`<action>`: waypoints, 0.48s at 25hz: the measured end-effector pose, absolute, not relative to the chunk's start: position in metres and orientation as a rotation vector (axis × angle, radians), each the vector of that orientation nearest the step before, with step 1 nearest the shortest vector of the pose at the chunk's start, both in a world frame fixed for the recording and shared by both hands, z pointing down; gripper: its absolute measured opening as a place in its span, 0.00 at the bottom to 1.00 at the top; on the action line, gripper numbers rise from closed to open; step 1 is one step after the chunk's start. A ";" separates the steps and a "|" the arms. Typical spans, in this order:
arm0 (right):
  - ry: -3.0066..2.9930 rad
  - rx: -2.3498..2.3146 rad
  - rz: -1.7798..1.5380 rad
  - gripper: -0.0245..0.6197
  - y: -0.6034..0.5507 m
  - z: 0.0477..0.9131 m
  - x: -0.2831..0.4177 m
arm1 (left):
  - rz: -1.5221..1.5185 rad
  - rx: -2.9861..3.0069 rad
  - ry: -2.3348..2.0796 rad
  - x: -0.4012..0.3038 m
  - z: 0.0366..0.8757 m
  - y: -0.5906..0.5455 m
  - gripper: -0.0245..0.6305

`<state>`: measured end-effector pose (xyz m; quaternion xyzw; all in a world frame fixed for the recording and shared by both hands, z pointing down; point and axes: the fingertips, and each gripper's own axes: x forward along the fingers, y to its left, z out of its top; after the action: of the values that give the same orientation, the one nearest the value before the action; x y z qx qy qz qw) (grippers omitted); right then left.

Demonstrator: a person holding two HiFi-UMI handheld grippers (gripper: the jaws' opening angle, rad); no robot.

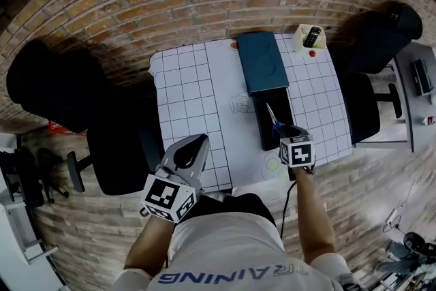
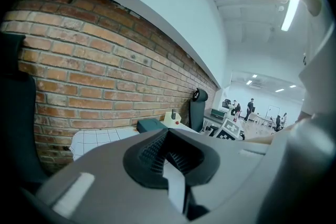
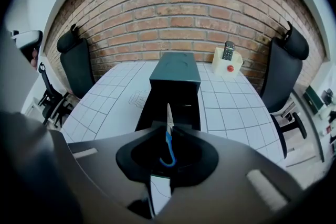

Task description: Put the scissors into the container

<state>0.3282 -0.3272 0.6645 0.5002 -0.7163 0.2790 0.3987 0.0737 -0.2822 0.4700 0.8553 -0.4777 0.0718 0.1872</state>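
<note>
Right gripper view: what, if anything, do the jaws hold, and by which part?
The right gripper pinches blue-handled steel scissors at the handle's upper end, beside the blades.

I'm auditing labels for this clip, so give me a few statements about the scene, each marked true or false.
1. The right tool grips the scissors by their blue handle. True.
2. The scissors lie loose inside the black container. False: they are clamped in the right tool, blade pointing toward the container.
3. The left tool carries nothing. True.
4. The cream holder with the remote stands at the near left corner of the table. False: it stands at the far right corner.
</note>
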 end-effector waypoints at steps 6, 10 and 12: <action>-1.905 1.411 0.671 0.08 -0.327 0.616 0.327 | 0.175 2.461 -1.314 0.072 0.454 -0.287 0.04; -1.950 1.510 0.629 0.06 -0.316 0.571 0.326 | 0.149 2.517 -1.289 0.069 0.435 -0.287 0.04; -1.976 1.564 0.591 0.06 -0.309 0.545 0.324 | 0.128 2.551 -1.274 0.067 0.424 -0.286 0.04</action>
<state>0.3242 -0.3090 0.5448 0.5812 -0.7344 0.2195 0.2733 0.0671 -0.2863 0.4244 0.8846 -0.4417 0.0443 0.1431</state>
